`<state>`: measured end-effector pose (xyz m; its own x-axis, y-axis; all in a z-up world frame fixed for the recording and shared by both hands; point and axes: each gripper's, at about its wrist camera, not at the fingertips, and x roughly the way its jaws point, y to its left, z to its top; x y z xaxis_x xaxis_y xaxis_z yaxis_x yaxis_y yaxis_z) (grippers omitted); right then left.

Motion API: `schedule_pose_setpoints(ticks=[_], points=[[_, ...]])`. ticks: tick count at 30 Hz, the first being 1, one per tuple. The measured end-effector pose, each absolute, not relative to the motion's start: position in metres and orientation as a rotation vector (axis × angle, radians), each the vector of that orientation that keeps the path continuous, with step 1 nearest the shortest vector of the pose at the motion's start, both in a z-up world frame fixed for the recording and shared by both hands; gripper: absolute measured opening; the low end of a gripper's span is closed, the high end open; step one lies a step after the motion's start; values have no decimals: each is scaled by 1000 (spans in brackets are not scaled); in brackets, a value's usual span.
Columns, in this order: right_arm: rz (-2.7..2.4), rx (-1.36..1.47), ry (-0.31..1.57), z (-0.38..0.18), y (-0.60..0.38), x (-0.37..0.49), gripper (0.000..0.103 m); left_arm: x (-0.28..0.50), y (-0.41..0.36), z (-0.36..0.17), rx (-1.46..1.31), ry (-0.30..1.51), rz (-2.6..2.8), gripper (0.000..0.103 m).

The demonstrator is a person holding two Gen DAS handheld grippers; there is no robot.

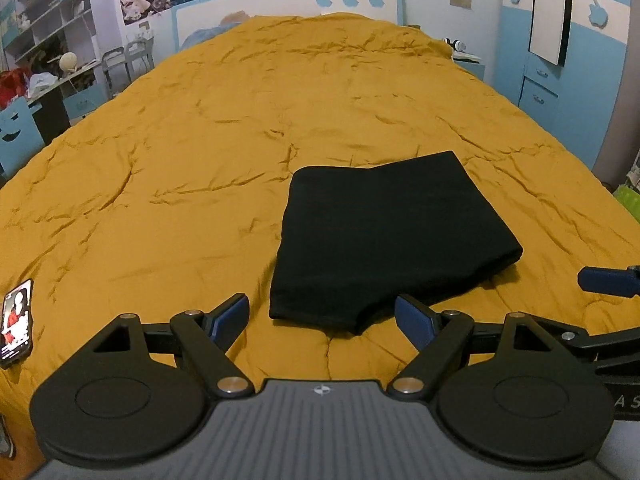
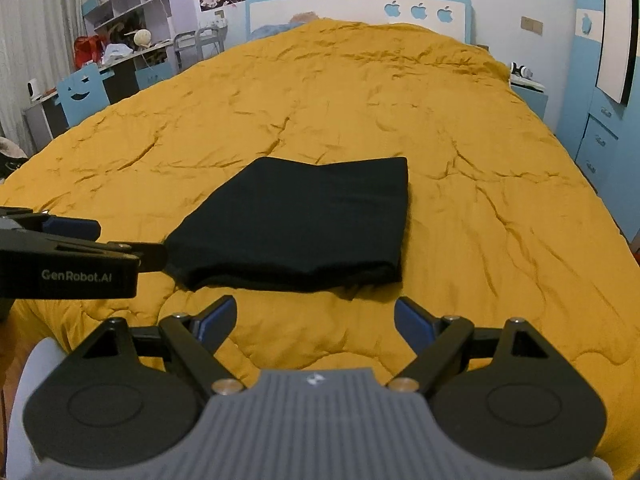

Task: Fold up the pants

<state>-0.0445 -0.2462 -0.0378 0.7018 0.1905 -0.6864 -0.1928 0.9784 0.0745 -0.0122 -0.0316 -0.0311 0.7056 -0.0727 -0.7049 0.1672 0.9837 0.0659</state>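
Black pants (image 1: 384, 236) lie folded into a compact stack on the mustard-yellow bed cover (image 1: 200, 152); they also show in the right wrist view (image 2: 304, 224). My left gripper (image 1: 322, 314) is open and empty, just in front of the near edge of the pants. My right gripper (image 2: 314, 318) is open and empty, a little short of the near edge. The left gripper's body enters the right wrist view at the left (image 2: 68, 256), beside the pants' left corner. A right finger (image 1: 608, 280) shows at the right edge of the left wrist view.
A phone (image 1: 16, 322) with a lit screen lies on the bed cover at the left. A desk, shelves and a blue chair (image 2: 82, 92) stand left of the bed. A blue wardrobe (image 2: 600, 120) and a nightstand (image 2: 528, 92) stand on the right.
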Motion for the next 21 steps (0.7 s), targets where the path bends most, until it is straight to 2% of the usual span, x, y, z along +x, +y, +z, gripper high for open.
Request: schedule_pose_setpoints(ticks=[21], points=[[193, 13, 750, -33, -254, -48, 82, -17, -36, -28, 134, 780, -136, 97]])
